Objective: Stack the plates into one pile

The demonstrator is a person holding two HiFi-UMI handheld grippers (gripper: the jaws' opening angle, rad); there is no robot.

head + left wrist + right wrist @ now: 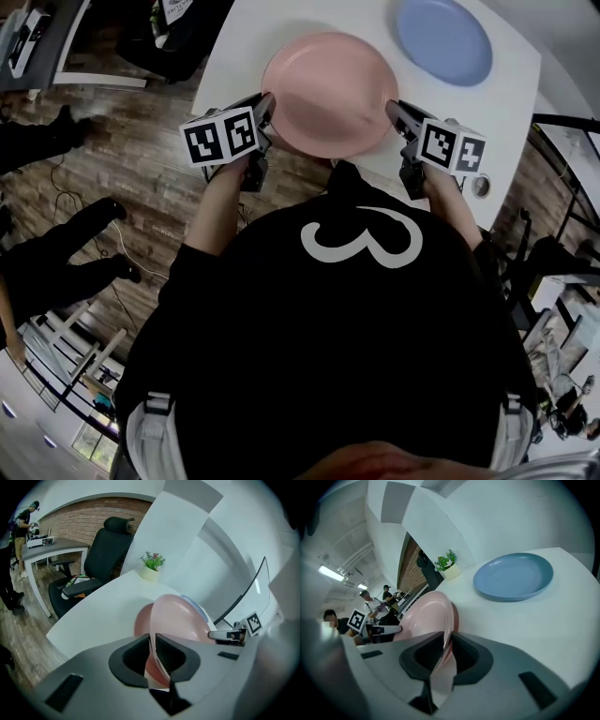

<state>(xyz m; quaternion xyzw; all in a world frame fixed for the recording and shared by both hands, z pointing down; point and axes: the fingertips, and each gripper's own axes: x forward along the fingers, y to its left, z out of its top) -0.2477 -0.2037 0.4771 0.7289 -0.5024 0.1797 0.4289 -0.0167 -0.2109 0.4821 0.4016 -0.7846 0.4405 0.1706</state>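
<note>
While both tools pinch the pink plate (328, 94) at opposite rims, the step in hand looks like carrying it to the pile. The left gripper (267, 109) is closed on the left rim and the right gripper (395, 112) on the right rim, so the plate spans between them at the near edge of the tabletop (246, 52). Next, it needs moving level towards the far right corner, over the blue plate (443, 39), which lies well apart, then lowering centred.
</note>
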